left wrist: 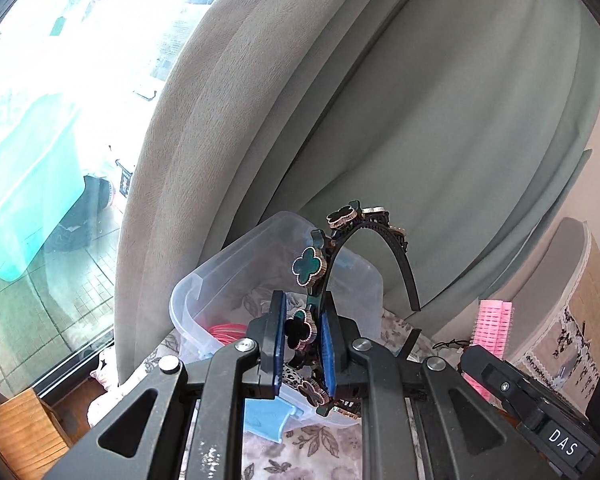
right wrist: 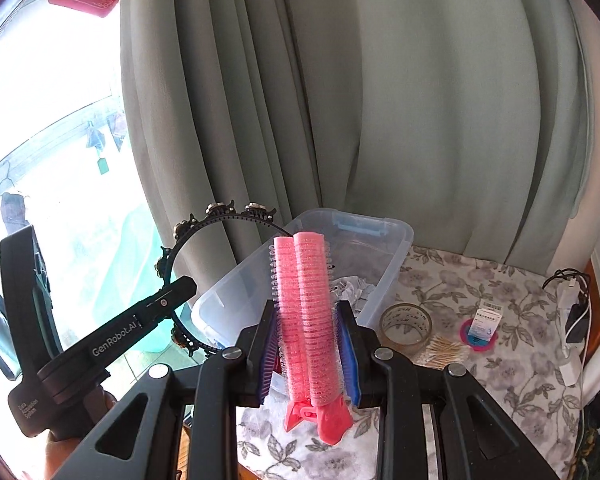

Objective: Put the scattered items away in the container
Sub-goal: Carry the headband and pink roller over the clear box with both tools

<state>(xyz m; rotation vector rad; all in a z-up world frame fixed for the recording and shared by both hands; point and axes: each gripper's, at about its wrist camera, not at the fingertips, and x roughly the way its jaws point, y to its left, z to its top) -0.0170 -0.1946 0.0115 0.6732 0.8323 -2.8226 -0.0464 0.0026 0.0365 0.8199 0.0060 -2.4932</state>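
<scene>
My left gripper (left wrist: 302, 332) is shut on a black headband (left wrist: 374, 236) decorated with dark clover charms, which arches up in front of the clear plastic bin (left wrist: 220, 276). The same headband (right wrist: 188, 232) shows at the left of the right wrist view, held in the left gripper (right wrist: 180, 286). My right gripper (right wrist: 308, 340) is shut on a pink hair-roller clip (right wrist: 304, 300) that stands upright between the blue pads, just before the clear bin (right wrist: 396, 256). Crumpled paper and a pink item lie inside the bin. The roller clip (left wrist: 494, 324) also appears at the right of the left wrist view.
A floral cloth (right wrist: 512, 292) covers the table. On it lie a tape roll (right wrist: 406, 322), cotton swabs (right wrist: 446, 350), a small white box on a pink disc (right wrist: 484, 326), and chargers with cables (right wrist: 576, 320) at the right edge. Grey-green curtains (right wrist: 380, 100) hang behind; a window is left.
</scene>
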